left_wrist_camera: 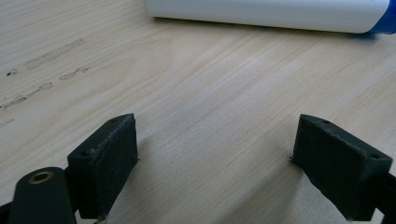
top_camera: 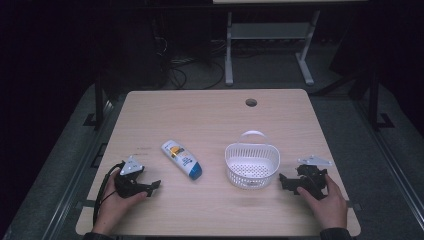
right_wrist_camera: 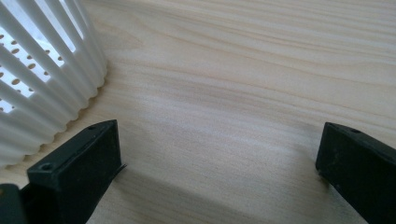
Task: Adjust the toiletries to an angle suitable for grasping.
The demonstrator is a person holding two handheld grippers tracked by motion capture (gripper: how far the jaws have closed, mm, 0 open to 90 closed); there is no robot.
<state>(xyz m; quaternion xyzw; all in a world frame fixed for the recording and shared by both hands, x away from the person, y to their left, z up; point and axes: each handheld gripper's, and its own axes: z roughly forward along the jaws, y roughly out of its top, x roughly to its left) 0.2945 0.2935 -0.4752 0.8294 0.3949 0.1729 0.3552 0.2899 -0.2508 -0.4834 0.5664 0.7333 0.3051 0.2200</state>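
- The left gripper [top_camera: 152, 187] rests low on the wooden table [top_camera: 210, 115], held in the person's left hand [top_camera: 120, 197]; its jaws stand wide apart with bare wood between them.
- Just ahead of those jaws lies a white bottle [top_camera: 182, 159] with a blue cap, flat on its side and apart from the pads; in the left gripper view the bottle [left_wrist_camera: 266, 14] runs across the far edge of the table beyond the jaw tips.
- Faint dark scuff marks [left_wrist_camera: 42, 84] streak the wood to the left of the left gripper's jaws.
- The right gripper [top_camera: 286, 182] also sits on the table, in the person's right hand [top_camera: 327, 202], jaws spread wide with nothing in them.
- Just beside its left jaw stands a white slotted basket [top_camera: 251, 166] with a handle; in the right gripper view the basket [right_wrist_camera: 42, 88] has its ribbed wall near the jaw, not gripped.
- The basket stands between the two grippers, with the bottle on its far side from the right gripper.
- Farthest off, a round cable hole [top_camera: 251, 102] is set near the table's far edge.
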